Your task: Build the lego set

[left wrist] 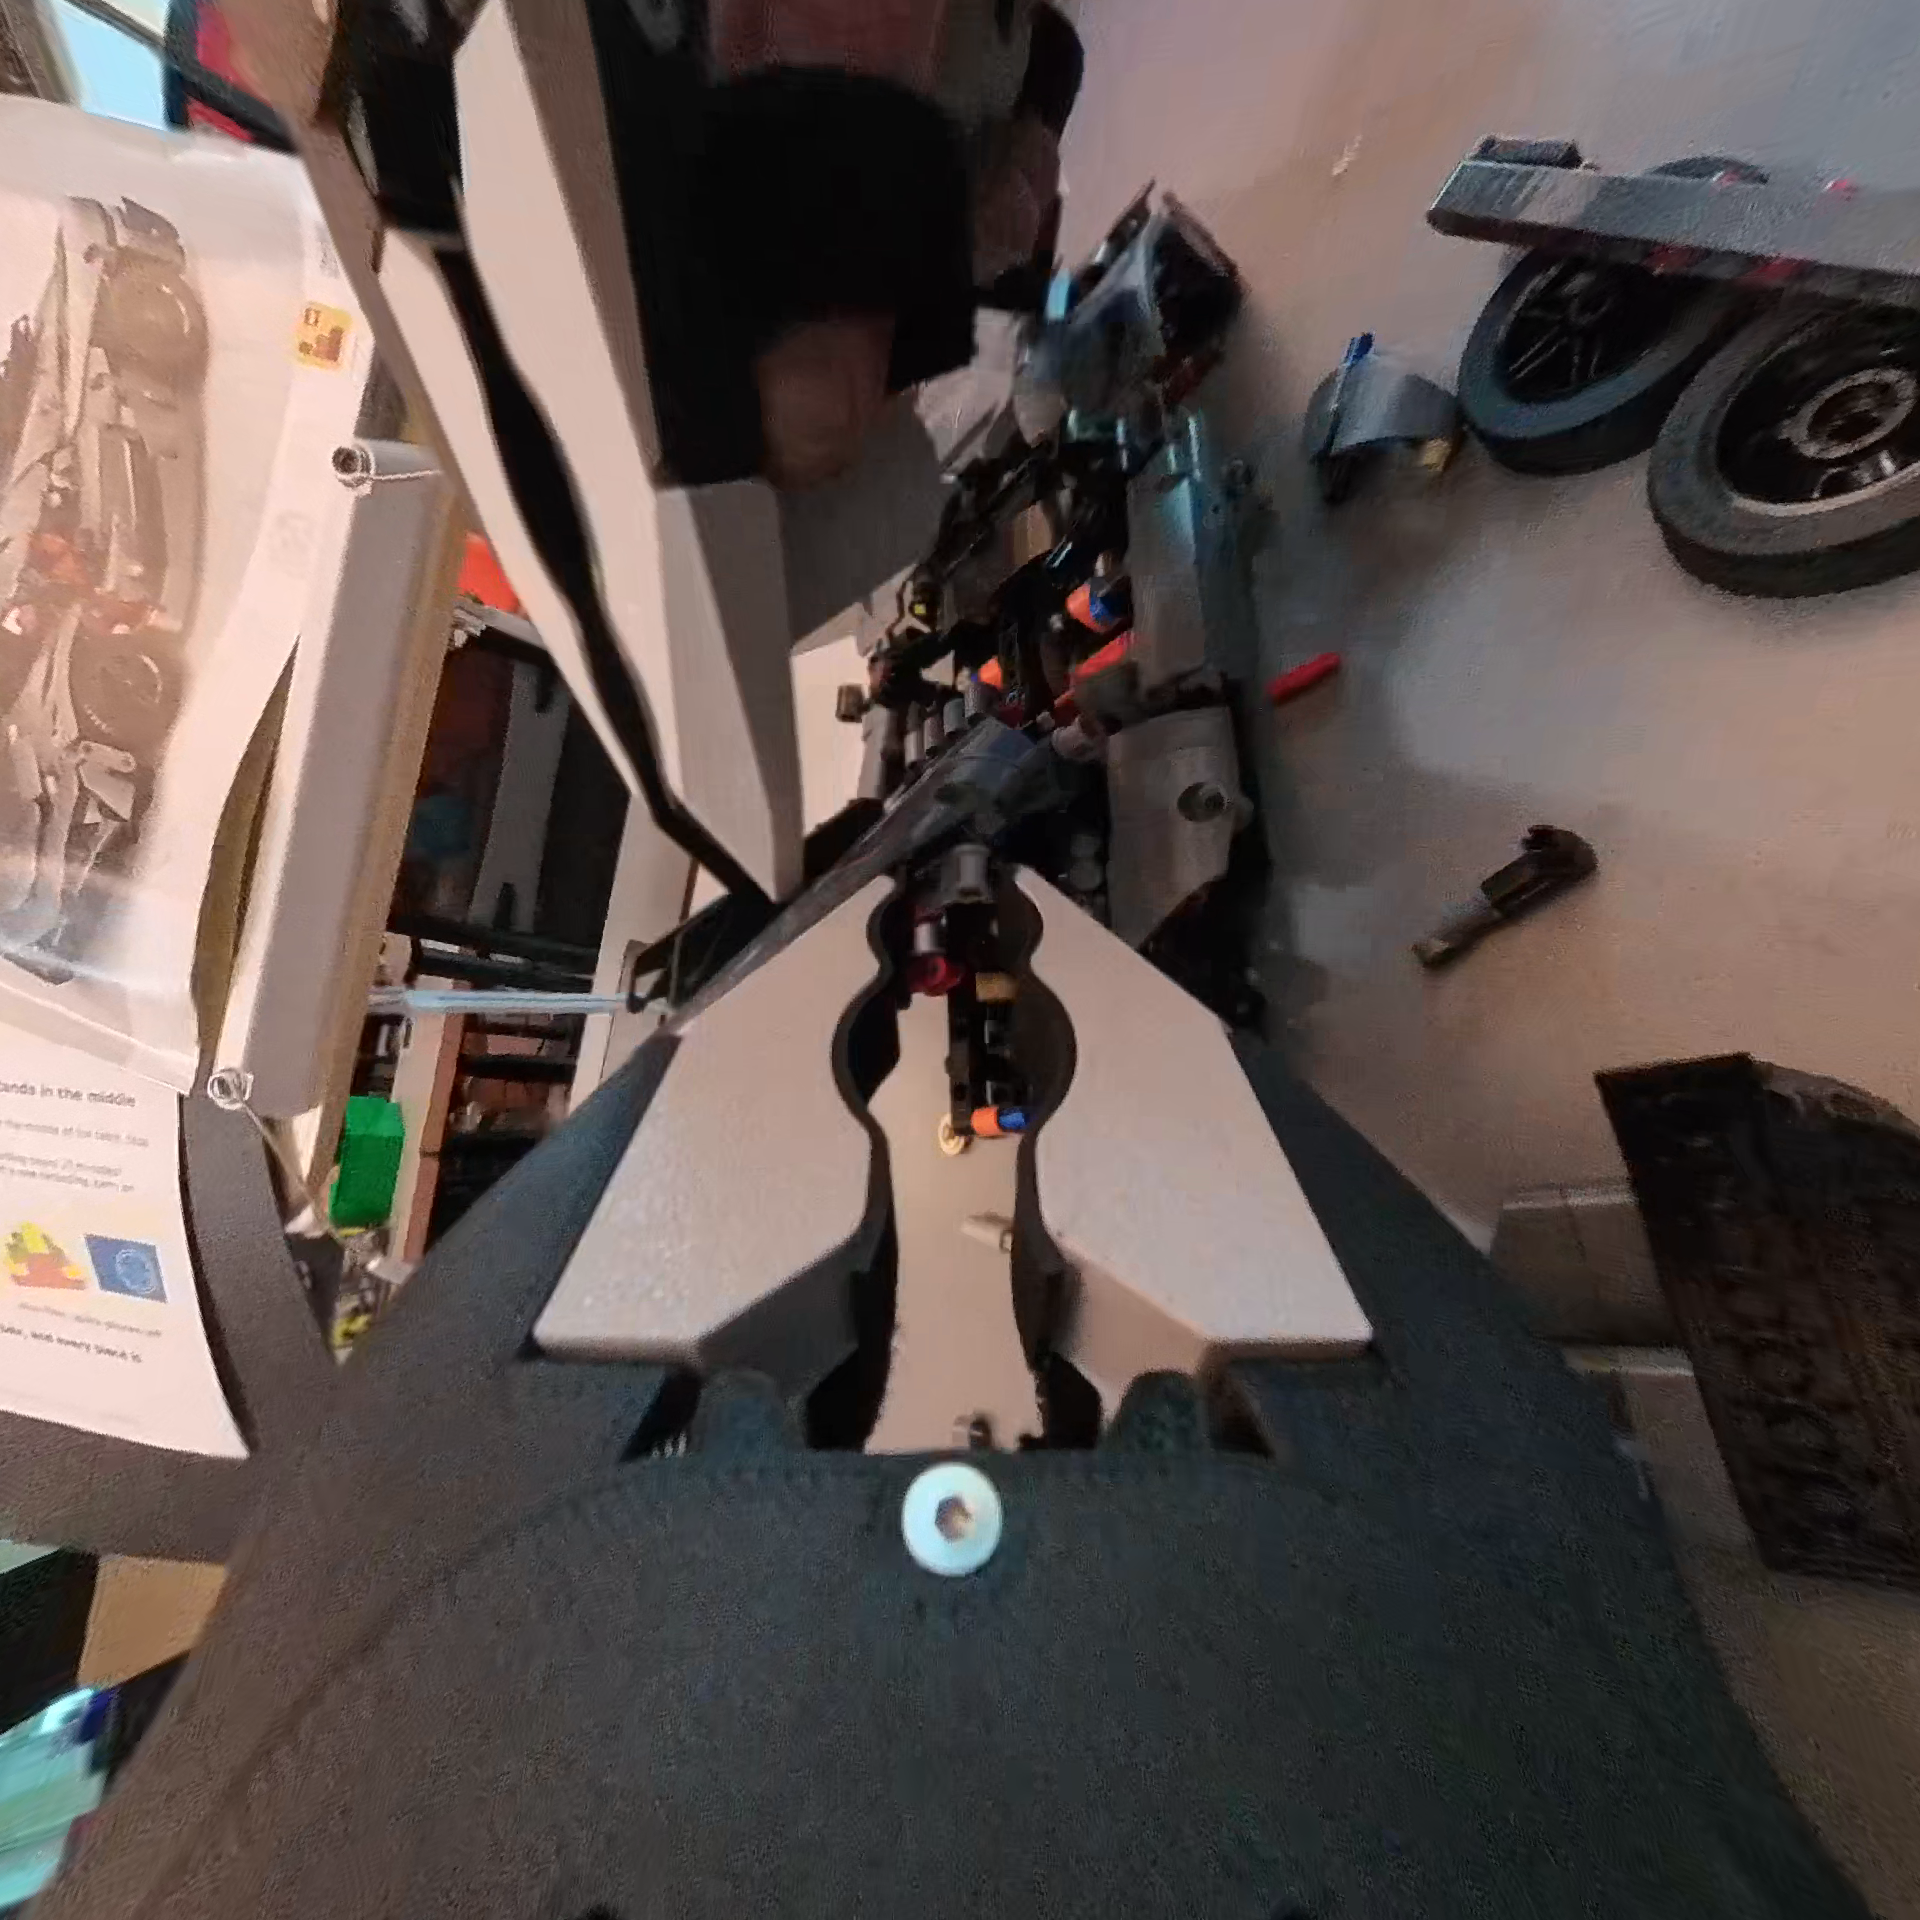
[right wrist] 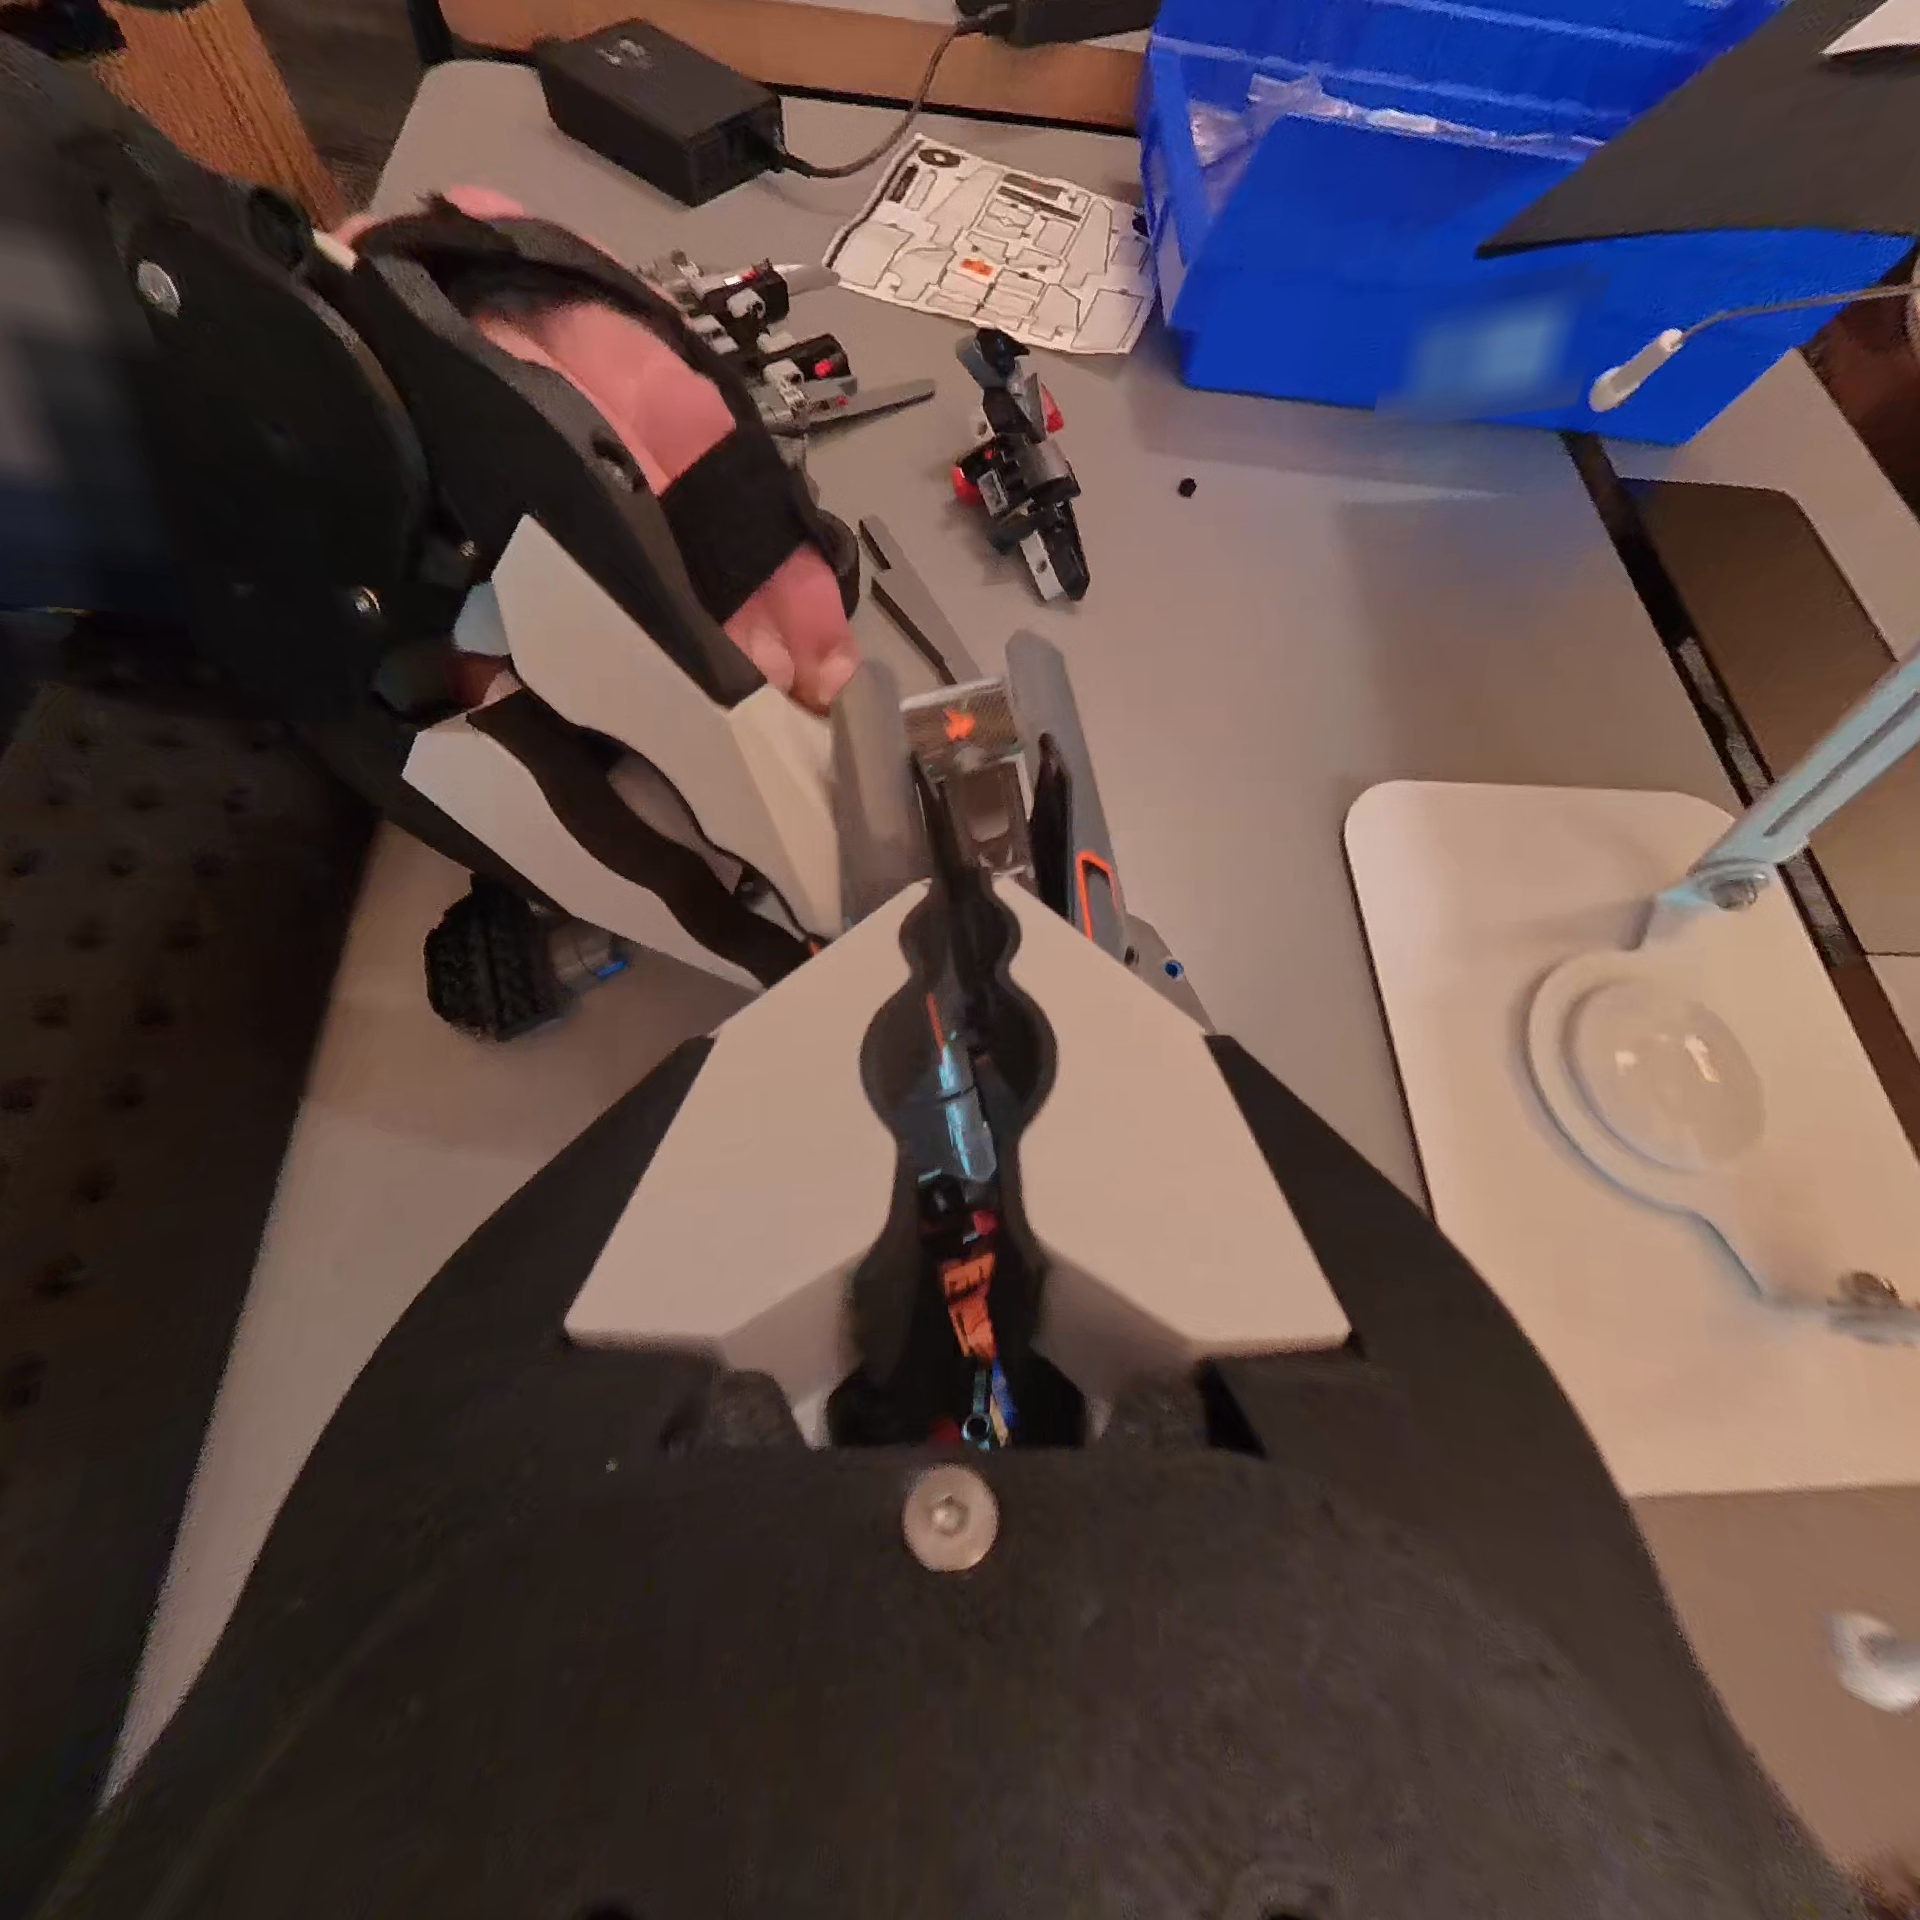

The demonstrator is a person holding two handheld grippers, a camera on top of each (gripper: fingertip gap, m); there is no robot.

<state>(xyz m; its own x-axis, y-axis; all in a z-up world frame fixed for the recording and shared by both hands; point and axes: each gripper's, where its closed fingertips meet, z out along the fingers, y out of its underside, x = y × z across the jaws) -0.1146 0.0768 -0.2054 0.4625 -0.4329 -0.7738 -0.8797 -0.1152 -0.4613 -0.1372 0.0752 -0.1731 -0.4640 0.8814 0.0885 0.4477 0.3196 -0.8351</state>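
Left wrist view: risk first. Both hand-held grippers appear to pinch one half-built grey and black lego car chassis (left wrist: 1132,665) by thin protruding parts, so any twist or uneven pull between them could pop pins loose or snap a sub-assembly off; frames are blurred, so motion looks likely. Left hand-held gripper (left wrist: 951,894) is nearly closed, grey fingertips (left wrist: 1091,935) narrowed onto a black pin-and-beam stub at the near end of the chassis; firm hold looks likely but contact is partly hidden. Right hand-held gripper (left wrist: 769,883) comes in from the far left, tips meeting the same end of the model.

Right wrist view: right hand-held gripper (right wrist: 961,894) is also almost shut, a narrow gap only, with a dark slim part of the model running between its fingers; blue and orange bits show through the slot. Left hand-held gripper (right wrist: 821,935) sits just to the left, a strapped hand (right wrist: 644,416) behind it. Chassis sits low over the grey bench (right wrist: 1299,644); I cannot tell if it rests on it.

Outward: two loose black rubber tyres on rims (left wrist: 1714,416) far right, a small black and grey sub-assembly (right wrist: 1023,488) far on the bench, a white printed parts sheet (right wrist: 1008,249), a blue plastic bin (right wrist: 1351,229), and a black power brick (right wrist: 655,104).
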